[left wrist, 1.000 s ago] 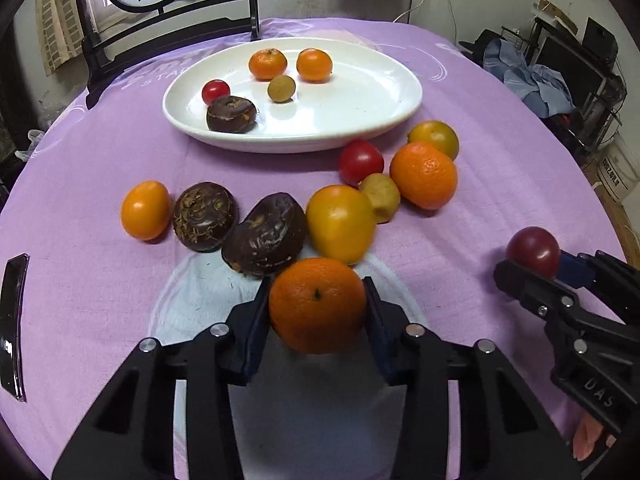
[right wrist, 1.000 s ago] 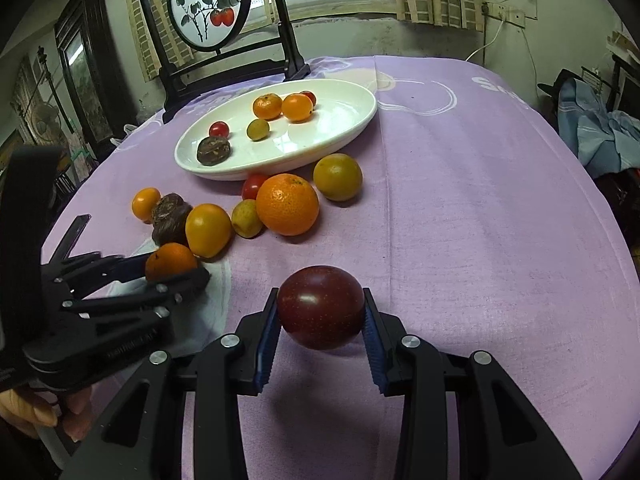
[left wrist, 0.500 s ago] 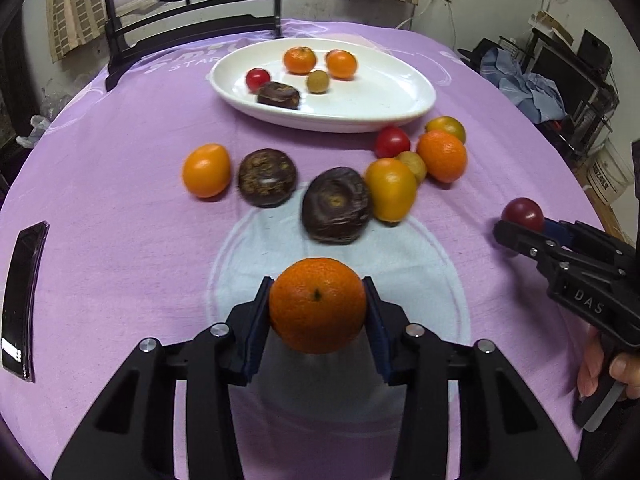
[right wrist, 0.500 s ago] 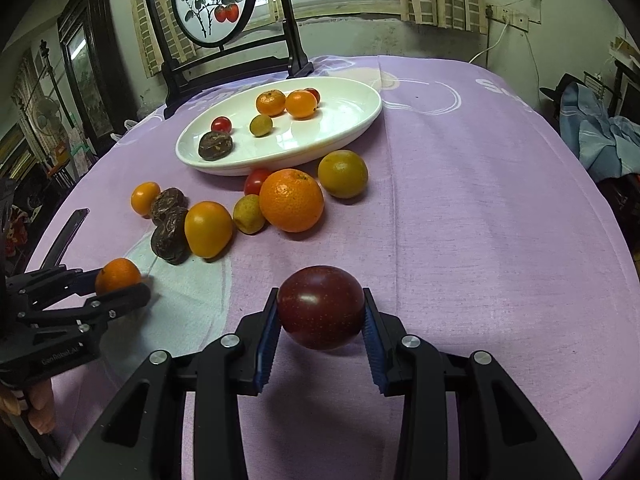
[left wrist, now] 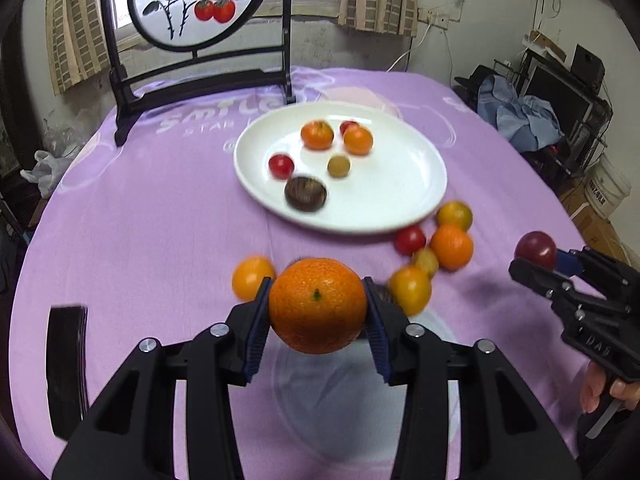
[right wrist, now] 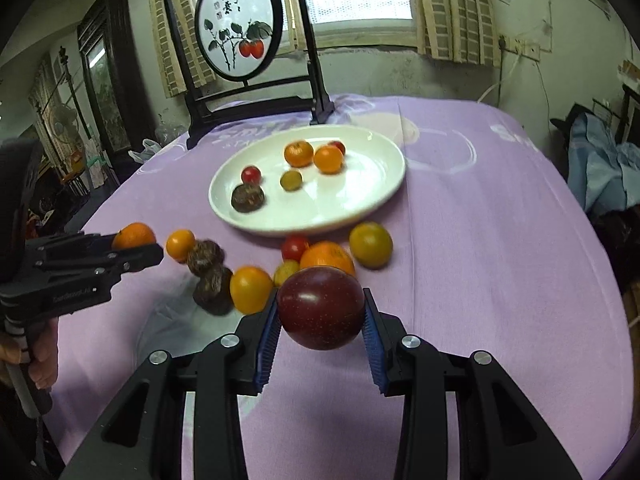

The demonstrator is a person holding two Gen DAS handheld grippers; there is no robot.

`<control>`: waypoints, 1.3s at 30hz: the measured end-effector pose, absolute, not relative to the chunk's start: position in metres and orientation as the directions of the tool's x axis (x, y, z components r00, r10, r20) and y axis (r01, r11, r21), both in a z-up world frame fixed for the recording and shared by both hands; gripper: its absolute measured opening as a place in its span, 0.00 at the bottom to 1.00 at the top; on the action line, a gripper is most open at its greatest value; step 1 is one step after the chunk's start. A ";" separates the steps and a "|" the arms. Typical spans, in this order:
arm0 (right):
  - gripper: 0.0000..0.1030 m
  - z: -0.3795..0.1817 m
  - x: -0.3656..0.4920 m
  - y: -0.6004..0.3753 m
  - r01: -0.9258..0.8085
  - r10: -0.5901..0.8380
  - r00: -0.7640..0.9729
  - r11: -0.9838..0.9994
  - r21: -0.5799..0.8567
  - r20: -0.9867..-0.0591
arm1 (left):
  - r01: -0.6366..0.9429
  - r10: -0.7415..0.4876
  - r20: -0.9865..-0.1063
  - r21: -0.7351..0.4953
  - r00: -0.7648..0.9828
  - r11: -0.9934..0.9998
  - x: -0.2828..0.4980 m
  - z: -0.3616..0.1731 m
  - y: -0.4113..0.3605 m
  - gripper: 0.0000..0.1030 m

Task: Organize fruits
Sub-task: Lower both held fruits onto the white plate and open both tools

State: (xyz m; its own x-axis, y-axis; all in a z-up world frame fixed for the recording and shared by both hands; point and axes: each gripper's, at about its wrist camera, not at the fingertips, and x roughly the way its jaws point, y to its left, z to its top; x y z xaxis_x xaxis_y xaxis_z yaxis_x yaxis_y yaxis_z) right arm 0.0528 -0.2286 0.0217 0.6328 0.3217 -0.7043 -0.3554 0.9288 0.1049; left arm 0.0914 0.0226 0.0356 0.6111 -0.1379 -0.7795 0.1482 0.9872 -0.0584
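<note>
A: Plate contents?

B: White plate on the purple tablecloth: two small oranges, a red fruit half hidden behind them, a cherry tomato, a small olive-yellow fruit, one dark wrinkled fruit. Near half bare.

A: Anything unclear?

B: Loose fruit cluster sits just beside the plate's near rim. In the left view it's blurred, and the held fruit covers the dark ones; count uncertain there.

A: Tongs?

B: Left gripper clenched on an orange, lifted off the cloth. Right gripper clamped on a dark red plum, pads pressed to both sides, also aloft, near the cluster.
</note>
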 end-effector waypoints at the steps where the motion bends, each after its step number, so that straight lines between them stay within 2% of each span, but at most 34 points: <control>1: 0.38 0.025 0.060 -0.224 -0.360 0.313 0.639 0.929 0.086 -0.702 | 0.148 -0.141 -0.773 -0.061 0.618 0.987 0.100 0.040 0.022 0.41; 9: 0.38 0.024 0.119 -0.196 -0.372 0.285 0.647 0.928 0.033 -0.707 | 0.113 -0.127 -0.792 -0.073 0.598 0.991 0.188 0.034 0.010 0.41; 20: 0.39 -0.009 0.180 -0.180 -0.374 0.230 0.558 0.928 0.006 -0.797 | 0.065 -0.083 -0.835 -0.057 0.544 0.996 0.256 -0.001 0.004 0.43; 21: 0.40 -0.013 0.185 -0.178 -0.367 0.218 0.541 0.930 0.006 -0.813 | 0.056 -0.086 -0.840 -0.066 0.535 0.996 0.262 -0.003 0.004 0.44; 23: 0.51 -0.013 0.187 -0.177 -0.358 0.218 0.533 0.934 0.015 -0.817 | 0.052 -0.097 -0.832 -0.082 0.546 0.995 0.263 -0.001 0.004 0.60; 24: 0.54 -0.010 0.183 -0.180 -0.348 0.228 0.553 0.937 0.026 -0.802 | 0.053 -0.107 -0.815 -0.093 0.569 0.994 0.261 0.003 0.005 0.63; 25: 0.54 -0.007 0.179 -0.184 -0.342 0.236 0.564 0.939 0.037 -0.791 | 0.055 -0.117 -0.802 -0.105 0.586 0.993 0.258 0.008 0.006 0.70; 27: 0.54 -0.003 0.170 -0.190 -0.340 0.246 0.572 0.939 0.047 -0.782 | 0.046 -0.122 -0.780 -0.119 0.614 0.992 0.247 0.018 0.011 0.77; 34: 0.57 0.008 0.123 -0.222 -0.314 0.255 0.607 0.947 0.067 -0.753 | 0.029 -0.095 -0.761 -0.099 0.642 0.995 0.190 0.033 0.027 0.83; 39: 0.57 -0.004 0.084 -0.239 -0.295 0.249 0.587 0.952 0.083 -0.770 | 0.014 -0.061 -0.753 -0.069 0.655 0.998 0.139 0.029 0.038 0.86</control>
